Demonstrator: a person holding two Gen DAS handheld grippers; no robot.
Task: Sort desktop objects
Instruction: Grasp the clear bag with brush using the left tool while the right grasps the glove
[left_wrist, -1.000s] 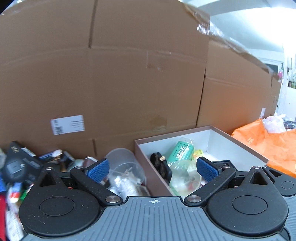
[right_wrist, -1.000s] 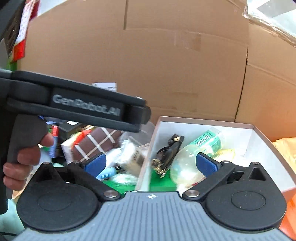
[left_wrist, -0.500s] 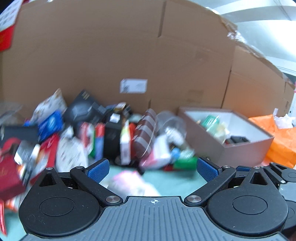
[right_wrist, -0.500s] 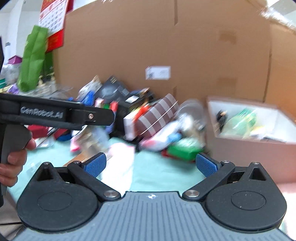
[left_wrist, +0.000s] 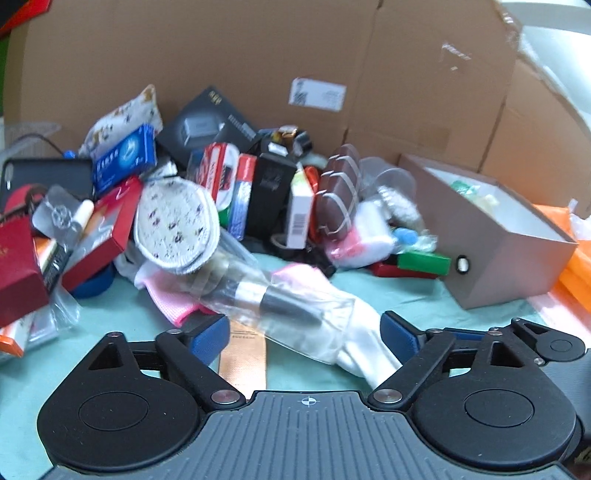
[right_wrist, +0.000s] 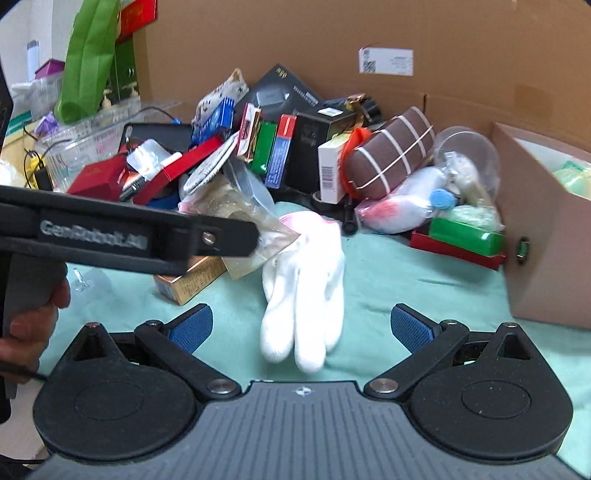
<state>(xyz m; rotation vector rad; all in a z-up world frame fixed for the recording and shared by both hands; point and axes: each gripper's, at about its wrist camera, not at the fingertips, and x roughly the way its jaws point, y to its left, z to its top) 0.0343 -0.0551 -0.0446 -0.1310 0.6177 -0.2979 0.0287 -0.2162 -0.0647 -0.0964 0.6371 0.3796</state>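
Both spread, nothing pinched: right gripper (right_wrist: 301, 326) low over teal cloth (right_wrist: 399, 273), left gripper (left_wrist: 301, 334) same. White glove (right_wrist: 304, 295) lying flat just ahead of right gripper, fingers toward camera, cuff under bagged brush (left_wrist: 258, 291). Likely soft, light, floppy; best pinched at bunched fingers, near end. Bag looks slippery, may drag along. Clutter pile (right_wrist: 295, 147) far, against cardboard. Open grey box (right_wrist: 546, 229) right, partly filled, probable drop spot.

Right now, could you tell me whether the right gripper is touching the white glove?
Apart. In the right wrist view the right gripper is open, and green cloth shows between each blue pad and the white glove lying flat between them.
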